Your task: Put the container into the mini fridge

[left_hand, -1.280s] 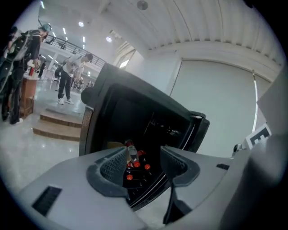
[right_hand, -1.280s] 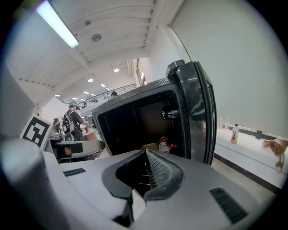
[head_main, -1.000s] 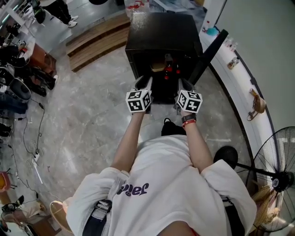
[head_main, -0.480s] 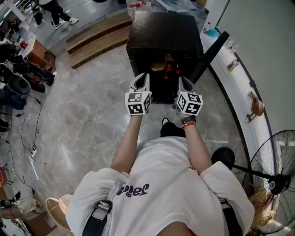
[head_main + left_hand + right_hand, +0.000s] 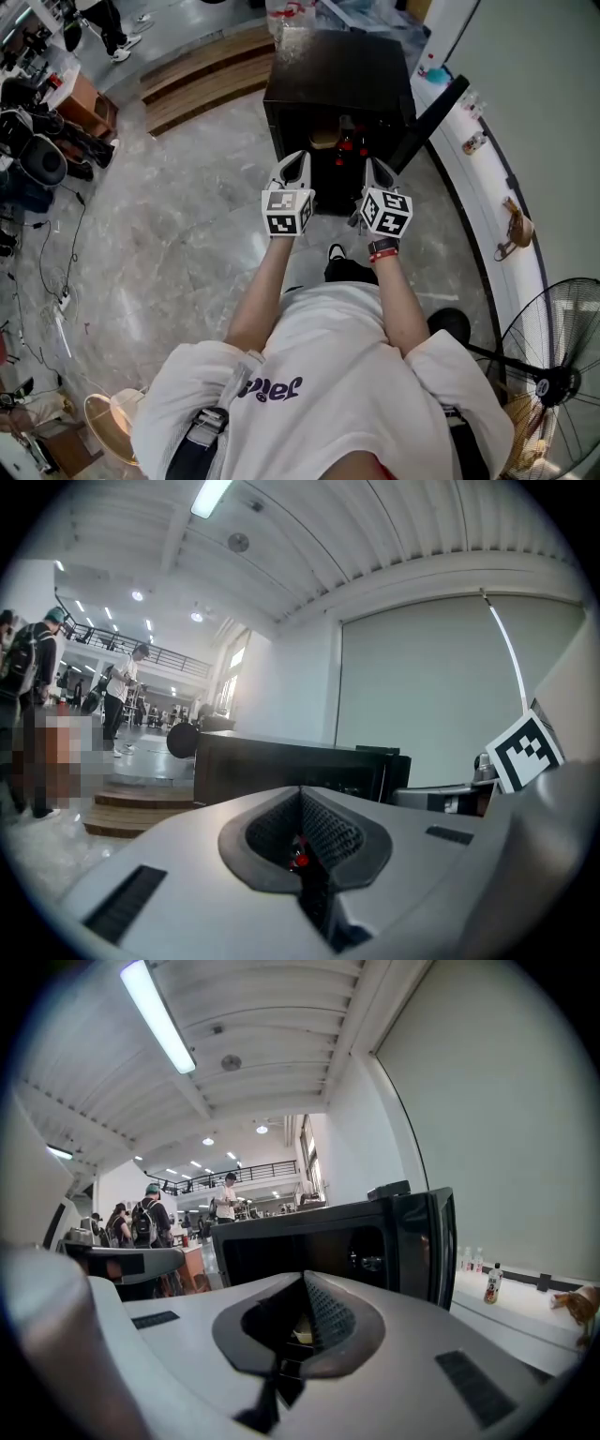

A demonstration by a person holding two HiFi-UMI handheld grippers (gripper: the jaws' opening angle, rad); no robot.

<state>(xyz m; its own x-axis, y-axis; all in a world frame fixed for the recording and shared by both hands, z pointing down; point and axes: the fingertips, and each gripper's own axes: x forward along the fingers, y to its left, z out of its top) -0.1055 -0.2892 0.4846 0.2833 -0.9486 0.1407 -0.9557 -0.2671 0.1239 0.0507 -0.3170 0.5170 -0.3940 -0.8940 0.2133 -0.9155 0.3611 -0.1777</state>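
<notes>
Head view, 12 o'clock: the black mini fridge (image 5: 337, 70) stood on the floor, its door (image 5: 427, 117) swung open toward 2 o'clock. The tan container (image 5: 323, 137) sat inside it, at 9 o'clock of two red-capped bottles (image 5: 344, 145). I held the left gripper (image 5: 298, 159) before the opening, jaws closing to a full clench, pads met on nothing. The right gripper (image 5: 375, 169), at its 3 o'clock, was likewise clenched and empty.
</notes>
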